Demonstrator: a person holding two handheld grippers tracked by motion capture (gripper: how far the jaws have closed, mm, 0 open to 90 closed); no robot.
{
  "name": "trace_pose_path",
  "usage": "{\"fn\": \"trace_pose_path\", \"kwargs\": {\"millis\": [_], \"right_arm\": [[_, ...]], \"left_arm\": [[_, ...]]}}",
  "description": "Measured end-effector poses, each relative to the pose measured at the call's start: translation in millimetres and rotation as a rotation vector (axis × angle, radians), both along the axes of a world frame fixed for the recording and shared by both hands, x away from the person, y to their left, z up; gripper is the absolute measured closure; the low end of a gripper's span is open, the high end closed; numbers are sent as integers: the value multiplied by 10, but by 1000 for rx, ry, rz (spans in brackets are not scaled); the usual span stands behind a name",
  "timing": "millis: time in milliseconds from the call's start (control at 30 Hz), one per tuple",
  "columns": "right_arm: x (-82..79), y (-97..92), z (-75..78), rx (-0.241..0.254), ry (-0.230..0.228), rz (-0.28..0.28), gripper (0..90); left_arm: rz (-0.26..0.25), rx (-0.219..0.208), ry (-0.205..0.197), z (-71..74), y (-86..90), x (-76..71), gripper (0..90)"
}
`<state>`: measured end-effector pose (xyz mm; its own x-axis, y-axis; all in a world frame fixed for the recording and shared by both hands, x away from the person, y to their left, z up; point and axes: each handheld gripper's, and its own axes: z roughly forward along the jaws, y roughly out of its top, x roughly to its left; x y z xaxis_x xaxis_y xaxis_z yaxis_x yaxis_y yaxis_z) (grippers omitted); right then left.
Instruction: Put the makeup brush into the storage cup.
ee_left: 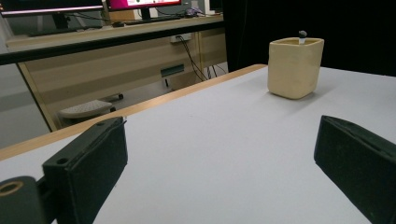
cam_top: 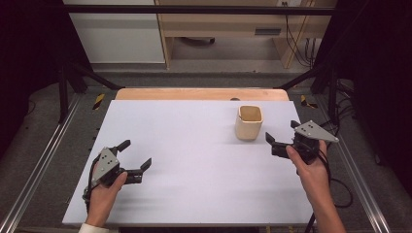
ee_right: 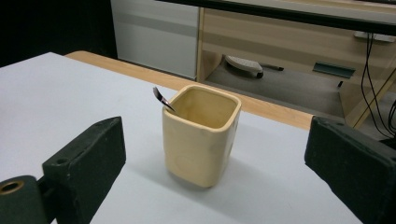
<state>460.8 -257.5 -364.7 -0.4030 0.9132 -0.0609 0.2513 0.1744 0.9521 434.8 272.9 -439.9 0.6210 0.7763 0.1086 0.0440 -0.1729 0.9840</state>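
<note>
One cream, square-sided ceramic cup (cam_top: 249, 123) stands upright near the far right corner of the pale grey table (cam_top: 194, 160), a thin dark metal handle (ee_right: 161, 98) leaning against its rim. It lies straight ahead of the right gripper (cam_top: 284, 137), just beside it, whose jaws are spread wide and hold nothing. The left gripper (cam_top: 135, 154), jaws equally wide and bare, sits near the near left corner, well apart. The cup looks smooth and glazed, with rounded corners and its long axis vertical.

No legible text, label, brand, number or sign on any surface here.
</note>
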Motion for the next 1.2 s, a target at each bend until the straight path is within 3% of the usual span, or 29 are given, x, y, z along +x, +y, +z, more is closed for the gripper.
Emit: {"fn": "trace_pose_path", "kwargs": {"millis": [167,267,833,1200], "right_arm": [[-57,-49,-37,7,9,-13,58],[-77,-60,-50,8,10,-14,58],[-241,-167,-308,38,30,-33,65],[-336,-152,-449,32,21,-20,64]], "left_arm": [[15,-25,4,-83,57,-19,27],[12,3,6,-103,65,-26,27],[11,7,9,-147,73,-61,27],[4,19,11,-153,65,-68,26]]}}
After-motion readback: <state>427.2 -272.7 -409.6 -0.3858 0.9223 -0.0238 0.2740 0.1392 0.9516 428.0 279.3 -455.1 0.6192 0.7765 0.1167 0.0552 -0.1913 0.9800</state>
